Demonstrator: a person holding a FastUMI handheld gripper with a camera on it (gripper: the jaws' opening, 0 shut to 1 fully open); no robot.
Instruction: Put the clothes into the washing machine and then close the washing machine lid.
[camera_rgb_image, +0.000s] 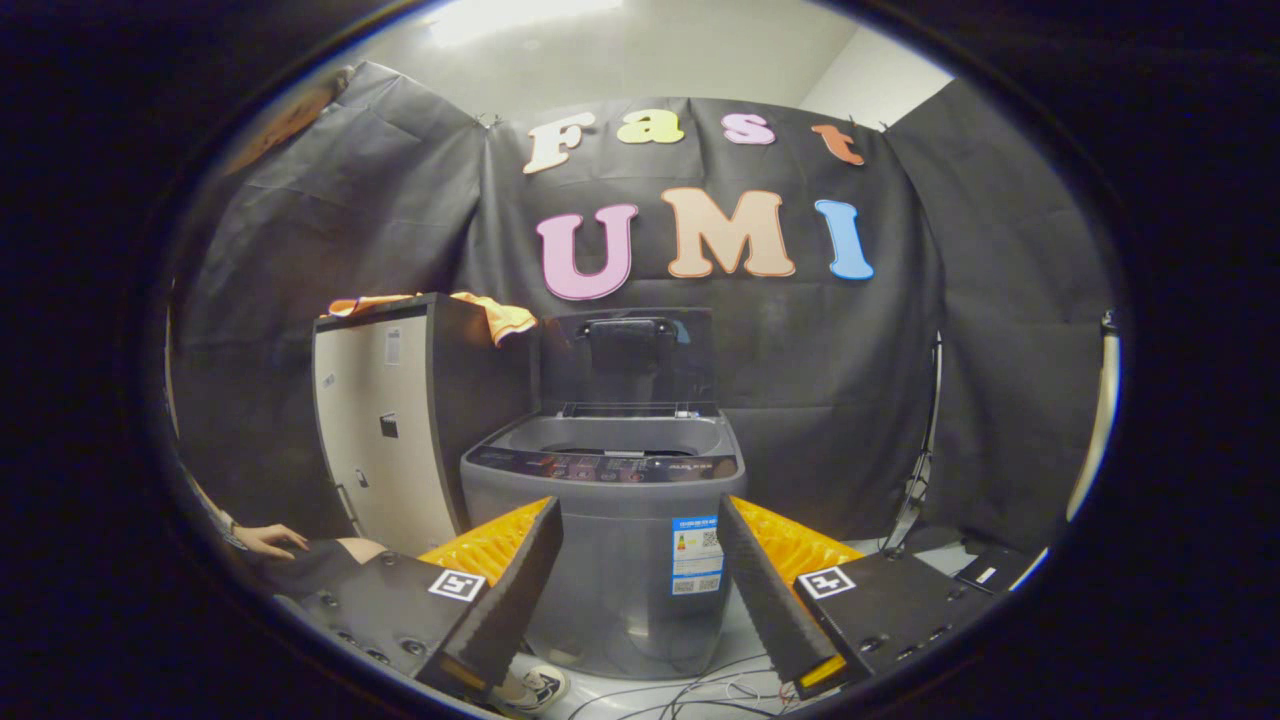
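Nearest the camera, the gripper is holding its two fingers wide apart, gripping nothing. Just beyond and between them a grey top-loading washing machine is standing with its lid raised upright against the booth wall. An orange garment is lying draped over the top of a tall cabinet just beside the machine. Cables are trailing across the floor below, and a person's hand is resting near the cabinet's foot.
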